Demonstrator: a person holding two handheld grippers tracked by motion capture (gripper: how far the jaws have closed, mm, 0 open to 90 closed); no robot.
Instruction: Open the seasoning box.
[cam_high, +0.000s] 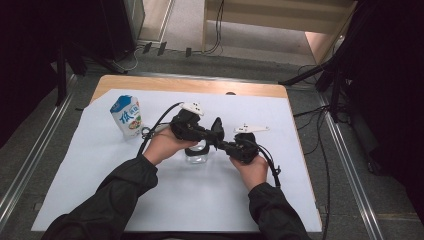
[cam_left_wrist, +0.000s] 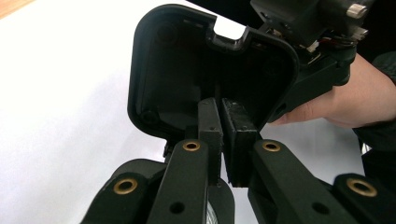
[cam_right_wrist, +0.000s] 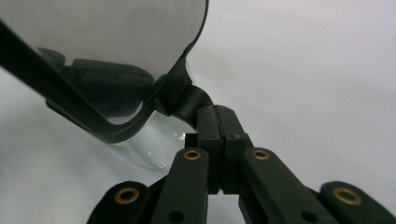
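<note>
A black rounded-square lid (cam_high: 217, 125) stands on edge above the table between my two grippers. In the left gripper view its hollow underside (cam_left_wrist: 177, 70) faces me, and my left gripper (cam_left_wrist: 223, 126) is shut on its lower edge. My right gripper (cam_right_wrist: 215, 121) is shut on a black tab at the lid's rim (cam_right_wrist: 116, 133). In the high view the left gripper (cam_high: 212, 134) comes in from the left and the right gripper (cam_high: 223, 143) from the right, tips almost meeting. A clear glass jar (cam_high: 197, 157) stands under the left gripper, and its glass (cam_right_wrist: 149, 151) lies just below the lid.
A blue and white milk carton (cam_high: 127, 116) stands at the left of the white sheet (cam_high: 200, 200) that covers the wooden table (cam_high: 200, 86). Cables trail from both grippers. Dark stands and cables lie on the floor around the table.
</note>
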